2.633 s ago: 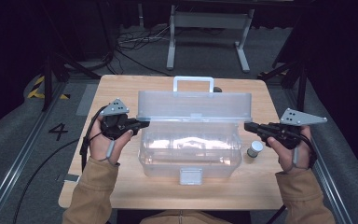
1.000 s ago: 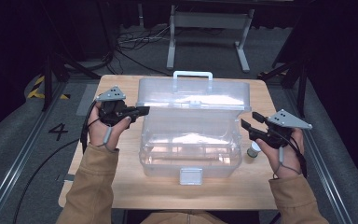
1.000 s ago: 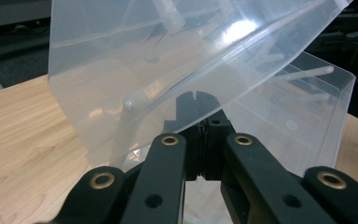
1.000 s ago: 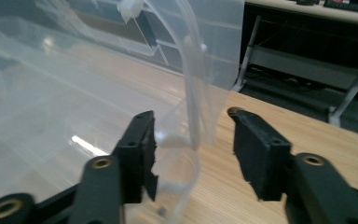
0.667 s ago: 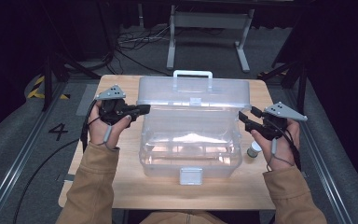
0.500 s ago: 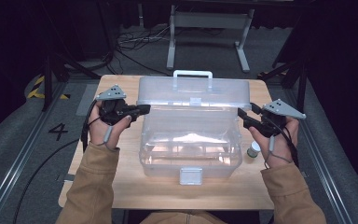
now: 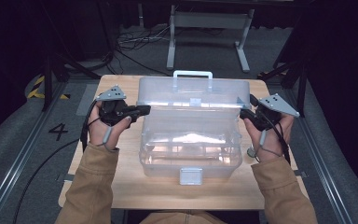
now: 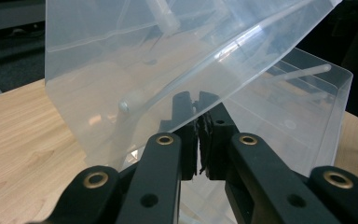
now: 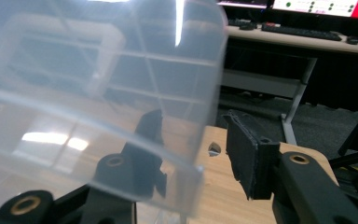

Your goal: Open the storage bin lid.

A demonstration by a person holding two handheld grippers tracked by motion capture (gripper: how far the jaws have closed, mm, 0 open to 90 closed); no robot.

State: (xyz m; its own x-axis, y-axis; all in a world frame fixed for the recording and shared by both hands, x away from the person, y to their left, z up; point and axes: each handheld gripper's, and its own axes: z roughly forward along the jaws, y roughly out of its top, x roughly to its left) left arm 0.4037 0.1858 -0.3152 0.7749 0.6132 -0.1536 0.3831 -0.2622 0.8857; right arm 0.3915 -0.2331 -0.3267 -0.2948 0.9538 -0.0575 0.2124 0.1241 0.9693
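Storage box [image 7: 189,149]: clear plastic, lid [image 7: 193,95] raised at 12 o'clock.
Left gripper [image 8: 199,109]: jaws clenched on the lid edge.
Right gripper [image 9: 193,140]: jaws closing, straddling the lid corner, not pinching.

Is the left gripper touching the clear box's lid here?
Touching. In the left gripper view the left gripper has its jaws pinched shut on the lower edge of the lid, with the clear plastic caught between the pads.

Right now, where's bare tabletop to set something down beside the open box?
Bare wood runs along the table's near edge, in front of the clear box and its latch. The left strip is partly taken by the left gripper clamped on the lid. The right strip is crowded: right gripper and a small jar.
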